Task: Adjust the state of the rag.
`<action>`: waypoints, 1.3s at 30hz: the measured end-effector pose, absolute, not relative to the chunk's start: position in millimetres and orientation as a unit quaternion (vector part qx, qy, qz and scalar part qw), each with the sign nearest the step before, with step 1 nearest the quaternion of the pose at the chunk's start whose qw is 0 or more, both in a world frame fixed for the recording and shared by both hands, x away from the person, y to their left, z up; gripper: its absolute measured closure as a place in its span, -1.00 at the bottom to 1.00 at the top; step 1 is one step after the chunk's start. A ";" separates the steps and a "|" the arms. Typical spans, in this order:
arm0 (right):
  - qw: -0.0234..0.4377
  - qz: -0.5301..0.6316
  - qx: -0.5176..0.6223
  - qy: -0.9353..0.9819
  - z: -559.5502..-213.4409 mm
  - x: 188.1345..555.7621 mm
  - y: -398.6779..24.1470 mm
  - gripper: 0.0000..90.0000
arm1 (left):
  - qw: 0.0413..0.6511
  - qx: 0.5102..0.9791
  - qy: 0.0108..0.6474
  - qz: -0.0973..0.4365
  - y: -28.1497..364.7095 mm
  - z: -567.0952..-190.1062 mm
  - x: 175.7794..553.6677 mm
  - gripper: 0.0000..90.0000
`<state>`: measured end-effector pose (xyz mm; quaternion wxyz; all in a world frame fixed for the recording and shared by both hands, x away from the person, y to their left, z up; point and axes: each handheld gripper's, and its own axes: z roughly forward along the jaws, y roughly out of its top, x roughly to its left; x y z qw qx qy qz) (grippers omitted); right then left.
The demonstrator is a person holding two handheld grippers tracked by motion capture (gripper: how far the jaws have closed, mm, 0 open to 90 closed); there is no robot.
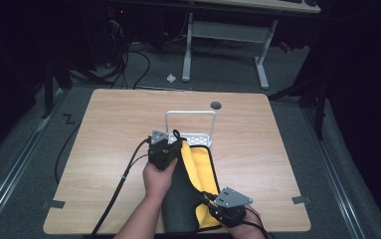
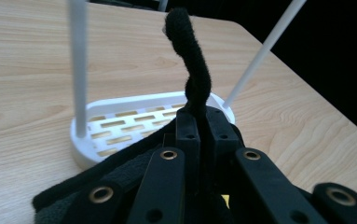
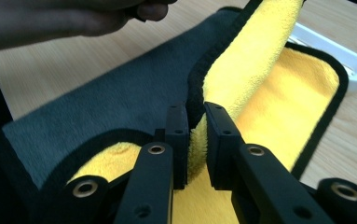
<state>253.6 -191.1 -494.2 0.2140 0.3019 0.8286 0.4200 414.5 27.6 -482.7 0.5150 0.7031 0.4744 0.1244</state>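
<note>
Both grippers pinch the towel's black edge: left gripper [image 1: 170,145] at the far corner beside the rack [image 1: 190,124], right gripper [image 1: 213,205] near the table's [image 1: 113,124] front edge. Towel [image 1: 200,169] lies mid-table, bare wood around.

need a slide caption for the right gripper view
Right tool pinching the black-edged fold of a yellow and grey towel over the wooden table.

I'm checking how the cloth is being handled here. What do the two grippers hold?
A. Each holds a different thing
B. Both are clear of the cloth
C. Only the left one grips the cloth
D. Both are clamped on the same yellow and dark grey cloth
D: the left gripper pinches the black edge of the cloth near the white rack, and the right gripper clamps its yellow fold.
</note>
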 end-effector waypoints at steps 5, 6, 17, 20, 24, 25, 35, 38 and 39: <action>0.209 0.410 0.315 0.830 -501.2 253.8 -202.8 0.78 | 0.494 0.715 0.480 0.119 15.9 -488.5 419.7 0.89; 0.206 0.410 0.318 0.830 -502.5 254.2 -205.4 0.77 | 0.493 0.717 0.479 0.119 13.2 -489.6 420.3 0.88; 0.210 0.411 0.360 0.810 -505.0 255.0 -228.2 0.39 | 0.498 0.735 0.447 0.110 -20.2 -492.7 422.7 0.53; 0.218 0.423 0.366 0.800 -500.8 255.0 -231.5 0.37 | 0.514 0.730 0.439 0.098 -24.4 -491.3 420.5 0.35; 0.219 0.418 0.364 0.803 -502.8 256.0 -231.3 0.37 | 0.517 0.734 0.432 0.088 -22.3 -490.4 418.2 0.21; 0.221 0.417 0.362 0.804 -503.8 256.9 -230.9 0.37 | 0.516 0.736 0.430 0.087 -19.4 -490.2 416.6 0.19; 0.215 0.411 0.372 0.804 -509.6 262.5 -231.5 0.46 | 0.495 0.748 0.430 0.100 45.3 -502.3 380.6 0.26; 0.213 0.410 0.376 0.803 -510.5 264.1 -231.5 0.51 | 0.485 0.754 0.433 0.100 68.5 -509.8 362.1 0.31; 0.213 0.409 0.378 0.803 -510.9 264.9 -231.4 0.53 | 0.484 0.754 0.433 0.098 72.9 -511.5 358.0 0.32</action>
